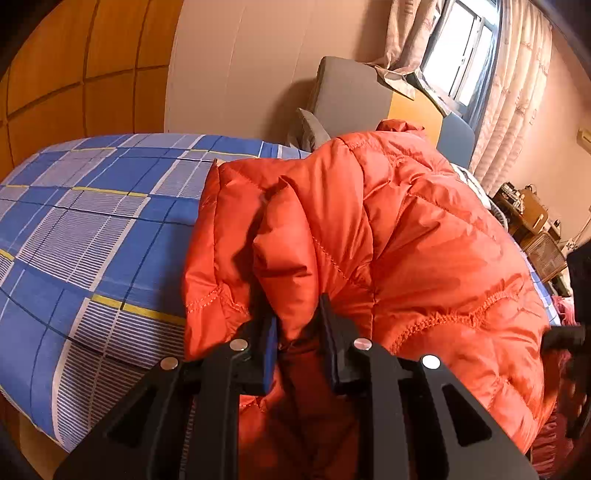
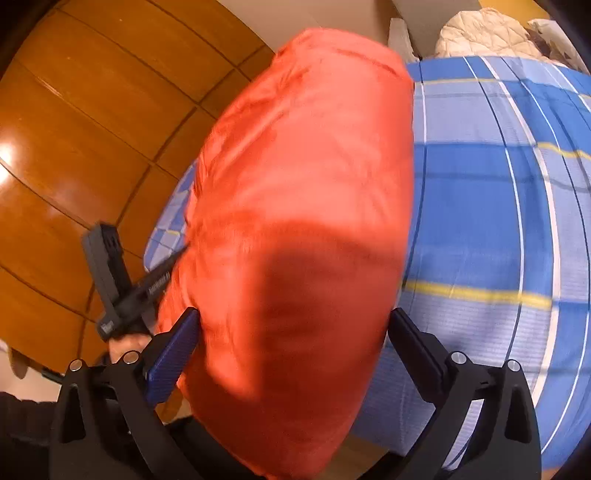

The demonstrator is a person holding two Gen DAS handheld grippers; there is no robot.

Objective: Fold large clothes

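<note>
An orange quilted puffer jacket (image 1: 406,240) lies bunched on a bed with a blue plaid sheet (image 1: 92,221). My left gripper (image 1: 297,325) is shut on a thick fold of the jacket at its near edge. In the right wrist view the jacket (image 2: 303,184) fills the middle, blurred. My right gripper (image 2: 291,339) has its jaws wide apart, with a thick roll of the jacket between them. The left gripper (image 2: 177,254) shows at the jacket's left edge there. The plaid sheet (image 2: 498,203) lies to the right.
A wooden wardrobe (image 1: 74,66) stands behind the bed's left side. A grey headboard (image 1: 351,92), curtains and a window (image 1: 465,55) are at the back. Cluttered furniture (image 1: 532,221) stands at the right. A pale quilted garment (image 2: 484,33) lies at the bed's far end.
</note>
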